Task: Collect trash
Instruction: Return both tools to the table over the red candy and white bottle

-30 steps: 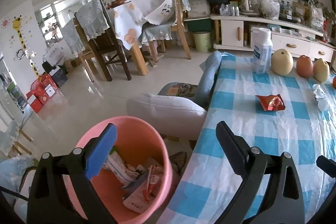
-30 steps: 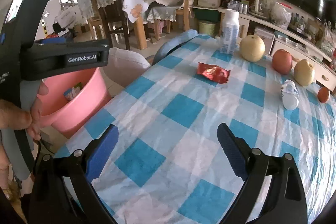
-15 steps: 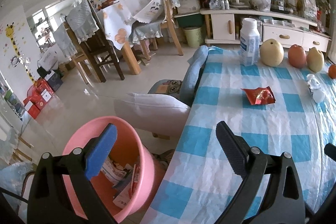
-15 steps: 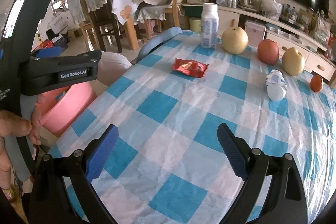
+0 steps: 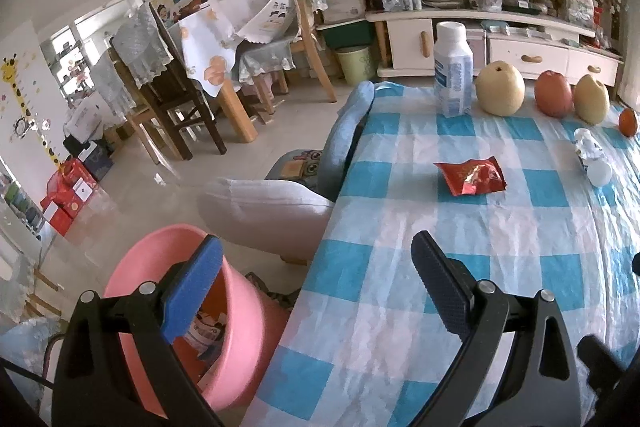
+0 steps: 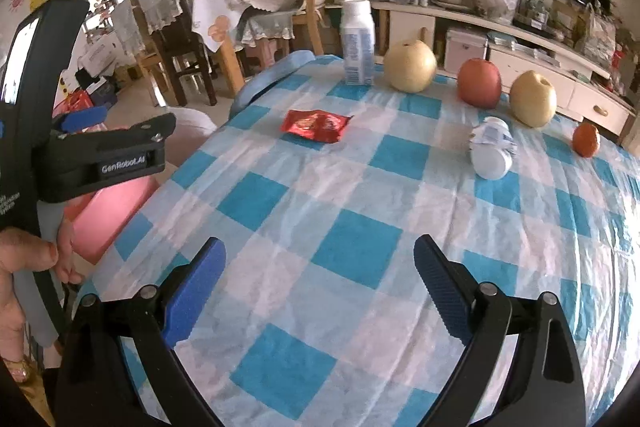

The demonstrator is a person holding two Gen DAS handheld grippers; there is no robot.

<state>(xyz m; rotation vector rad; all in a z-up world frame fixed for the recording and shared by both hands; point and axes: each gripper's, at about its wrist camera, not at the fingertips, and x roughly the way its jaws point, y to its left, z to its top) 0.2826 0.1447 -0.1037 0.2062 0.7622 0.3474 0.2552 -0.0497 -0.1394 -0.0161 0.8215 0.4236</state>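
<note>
A: Checking both wrist views. Landmark = red wrapper [image 6: 315, 125], lying flat on the blue-and-white checked tablecloth [image 6: 352, 247], nothing touching it.

B: Grippers?

A: Left gripper [image 5: 316, 287]: fingers spread wide, holding nothing. It hangs over the table edge, well short of the wrapper; its blue pad [image 5: 192, 289] is over the pink bin [image 5: 240, 311], its black pad over the cloth. Right gripper [image 6: 320, 285]: fingers also wide apart, empty, over the cloth on the near side of the wrapper, well apart from it.

B: Bin?

A: On the floor off the table edge, left of and nearer than the wrapper. Printed packaging [image 5: 208, 327] already lies inside.

B: Other stuff near the wrapper?

A: Beyond it, an upright white bottle [image 6: 357, 43]. Right of that bottle a row along the far edge: pale pear [image 6: 410, 66], red apple [image 6: 479, 83], second pear [image 6: 533, 99], small orange fruit [image 6: 586, 141]. Right of the wrapper, a small white bottle on its side [image 6: 492, 149], crumpled label, base toward the camera.

B: Person?

A: A hand [image 6: 24, 267] at the left edge of the right wrist view, holding the left gripper's handle.
</note>
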